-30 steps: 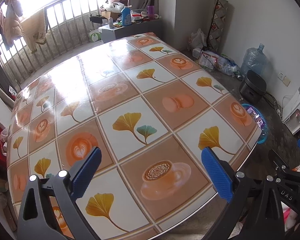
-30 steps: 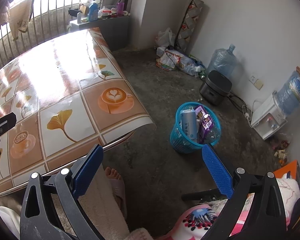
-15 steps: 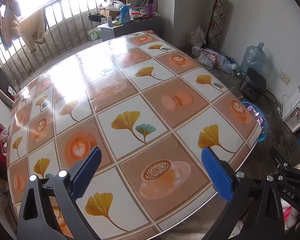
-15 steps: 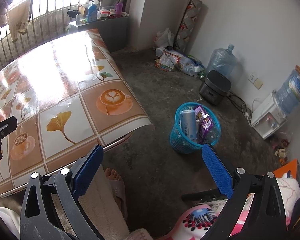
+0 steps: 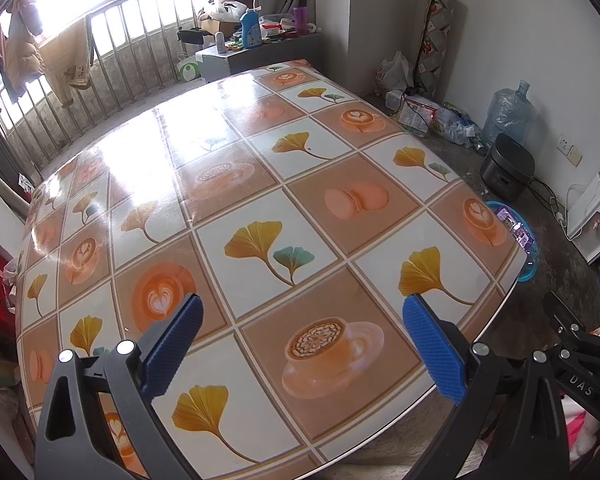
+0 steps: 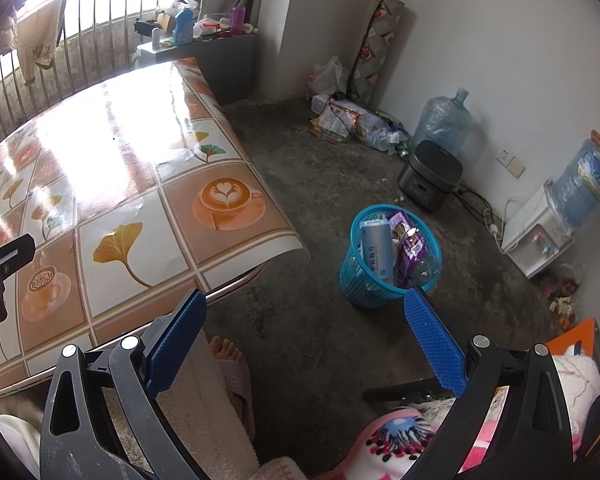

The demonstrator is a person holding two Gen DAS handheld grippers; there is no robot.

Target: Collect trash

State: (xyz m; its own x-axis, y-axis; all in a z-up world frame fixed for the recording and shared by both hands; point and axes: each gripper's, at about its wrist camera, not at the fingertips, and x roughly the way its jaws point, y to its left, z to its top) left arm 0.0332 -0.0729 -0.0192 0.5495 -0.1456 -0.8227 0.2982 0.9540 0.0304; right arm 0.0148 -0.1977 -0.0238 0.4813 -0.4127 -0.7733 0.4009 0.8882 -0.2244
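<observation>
A blue mesh waste basket [image 6: 364, 288] stands on the concrete floor right of the table, holding a pale blue box [image 6: 374, 246] and purple wrappers [image 6: 410, 246]. Its rim [image 5: 530, 272] peeks past the table corner in the left wrist view. My right gripper [image 6: 306, 340] hangs open above the floor, near side of the basket, nothing between its blue pads. My left gripper [image 5: 302, 344] is open over the near edge of the table [image 5: 260, 184], which wears a tiled cloth printed with leaves and coffee cups. I see no loose trash on the table.
A black cooker [image 6: 430, 176], a water jug [image 6: 442, 122] and a water dispenser [image 6: 540, 232] line the right wall. Bags and litter [image 6: 352, 120] lie in the far corner. A person's slippered foot [image 6: 236, 372] rests under the table edge. A cluttered cabinet [image 5: 256, 46] stands behind the table.
Both views have shifted only slightly; the left gripper has risen a little over the table. Both grippers stay open and hold nothing.
</observation>
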